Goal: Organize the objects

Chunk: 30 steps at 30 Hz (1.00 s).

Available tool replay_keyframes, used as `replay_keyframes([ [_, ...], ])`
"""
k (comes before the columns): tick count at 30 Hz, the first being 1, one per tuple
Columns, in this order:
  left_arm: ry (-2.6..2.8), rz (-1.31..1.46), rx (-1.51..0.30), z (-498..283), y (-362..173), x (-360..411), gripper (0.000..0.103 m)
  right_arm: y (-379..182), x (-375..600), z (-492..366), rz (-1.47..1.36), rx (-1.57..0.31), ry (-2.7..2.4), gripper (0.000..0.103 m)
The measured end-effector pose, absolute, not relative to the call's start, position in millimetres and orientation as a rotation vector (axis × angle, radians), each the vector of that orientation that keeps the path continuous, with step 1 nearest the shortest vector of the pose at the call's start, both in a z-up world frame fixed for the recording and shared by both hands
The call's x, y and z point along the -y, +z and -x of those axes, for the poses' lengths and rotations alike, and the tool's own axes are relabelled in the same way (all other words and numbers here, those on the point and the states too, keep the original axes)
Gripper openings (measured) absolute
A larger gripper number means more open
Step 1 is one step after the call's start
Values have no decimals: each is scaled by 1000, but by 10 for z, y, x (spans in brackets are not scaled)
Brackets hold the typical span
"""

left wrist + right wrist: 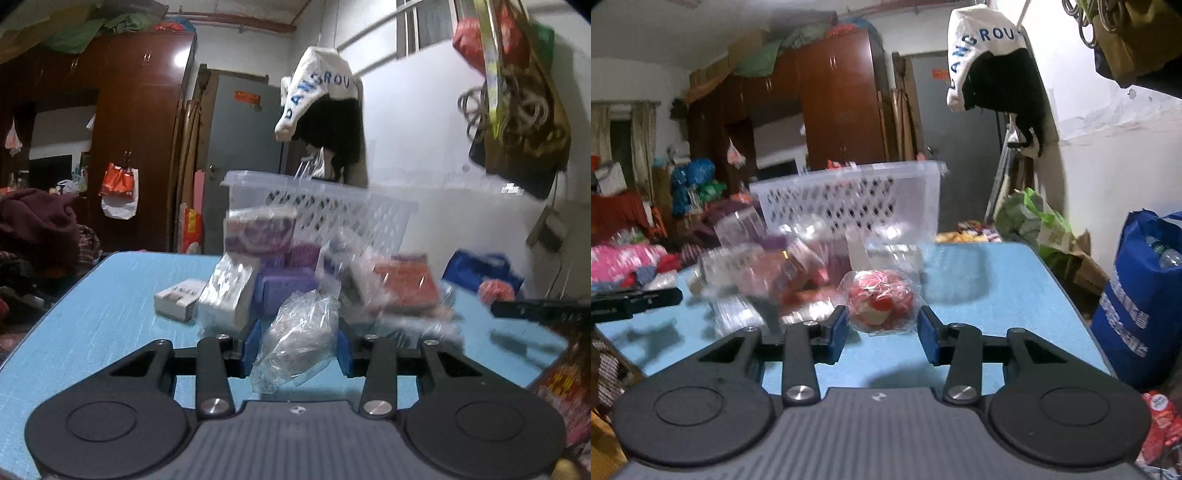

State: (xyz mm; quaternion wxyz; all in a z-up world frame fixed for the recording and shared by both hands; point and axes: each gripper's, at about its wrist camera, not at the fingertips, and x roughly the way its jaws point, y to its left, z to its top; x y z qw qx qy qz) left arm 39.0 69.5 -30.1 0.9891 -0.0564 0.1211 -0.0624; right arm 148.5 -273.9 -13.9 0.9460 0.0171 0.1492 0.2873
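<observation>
My left gripper (295, 345) is shut on a clear plastic bag with grey contents (299, 339), held just above the blue table (110, 314). My right gripper (882, 330) is open, its blue pads either side of a clear bag with red and white contents (882, 299) that rests on the table (990, 295). A white perforated plastic basket (332, 210) stands at the far side of the table, also in the right wrist view (849, 199). A pile of wrapped packets and boxes (258, 273) lies in front of it.
The right gripper's arm (543, 314) shows at the right edge of the left view; the left one (631, 299) at the left of the right view. A blue shopping bag (1141, 310) stands beside the table. A wardrobe (834, 103) and hanging clothes (993, 62) are behind.
</observation>
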Motion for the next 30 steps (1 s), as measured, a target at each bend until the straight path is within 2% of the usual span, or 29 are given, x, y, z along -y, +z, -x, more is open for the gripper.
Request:
replay_keyframes([
  [3, -143, 125, -184, -487, -18, -695, 46, 158, 2625, -1547, -25, -223, 594, 45],
  [6, -172, 136, -136, -835, 549, -692, 46, 650, 2321, -1771, 66, -142, 589, 45],
  [11, -170, 172, -246, -1852, 1312, -667, 46, 1197, 1749, -2649, 139, -267, 583, 45],
  [15, -128, 178, -389, -2509, 1328, -593, 46, 1152, 1533, -3116, 135, -371, 597, 45],
  [20, -105, 204, -455, -2781, 1143, -603, 48, 973, 1475, -3182, 182, -392, 594, 46],
  [21, -110, 209, -461, -2794, 1113, -621, 58, 973, 1477, -3174, 184, -389, 597, 48],
  [22, -119, 213, -465, -2805, 1096, -637, 67, 982, 1488, -3150, 185, -380, 596, 57],
  [23, -125, 217, -458, -2783, 1089, -659, 84, 998, 1523, -3088, 175, -356, 589, 70],
  [24, -123, 217, -444, -2707, 1098, -679, 86, 1029, 1587, -2996, 162, -325, 588, 79],
  [25, -126, 221, -433, -2623, 1101, -690, 86, 1033, 1673, -2851, 145, -281, 596, 97],
  [26, -142, 224, -419, -2510, 1103, -700, 86, 1021, 1764, -2709, 133, -244, 604, 103],
  [28, -170, 201, -351, -2148, 1098, -695, 87, 902, 1992, -2386, 109, -208, 635, 103],
  [30, -163, 170, -296, -1718, 982, -700, 92, 680, 2191, -2089, 73, -208, 647, 103],
])
